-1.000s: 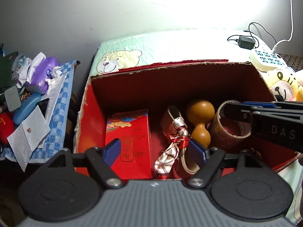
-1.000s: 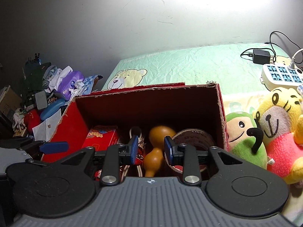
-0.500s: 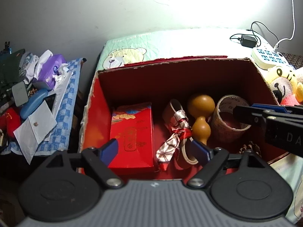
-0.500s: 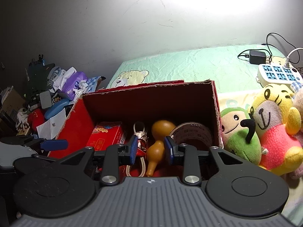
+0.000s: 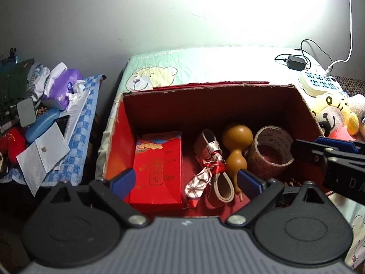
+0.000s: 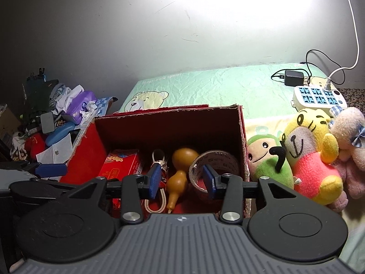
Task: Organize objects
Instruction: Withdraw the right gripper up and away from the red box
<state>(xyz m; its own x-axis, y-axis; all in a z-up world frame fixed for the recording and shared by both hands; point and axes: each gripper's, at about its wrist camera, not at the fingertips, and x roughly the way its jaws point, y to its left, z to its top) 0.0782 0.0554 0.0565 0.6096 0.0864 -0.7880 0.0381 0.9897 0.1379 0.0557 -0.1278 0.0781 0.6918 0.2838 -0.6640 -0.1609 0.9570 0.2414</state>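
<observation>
- While both grippers hang above the open red cardboard box (image 5: 118,137) on the bed, nothing is clamped in either one: the left gripper (image 5: 186,182) has its blue pads spreading to nearly their widest, and the right gripper (image 6: 182,180) has its pads opening at a middling gap, with only air between them.
- Inside the box lie the sorted things, side by side in a row, which looks like deliberate packing to use the floor of the box: a red gift packet (image 5: 157,166) flat at the left, a beige strap tied with a patterned ribbon (image 5: 211,162) next to it, a brown gourd (image 5: 237,146) lying with its stem toward the camera, and a roll of brown packing tape (image 5: 271,148) tilted against the right wall.
- A small pine cone (image 5: 288,181) seems to sit in the near right corner, partly hidden.
- The right gripper's finger reaches in from the right edge of the left view, near the tape roll but apart from it.
- Outside the box, just beside its right wall, the plush toys are not yet packed: a green one (image 6: 269,162), a yellow tiger (image 6: 312,150), and a pink one (image 6: 351,137).
- My judgement: with empty claws, one of these toys would be the next pick.
</observation>
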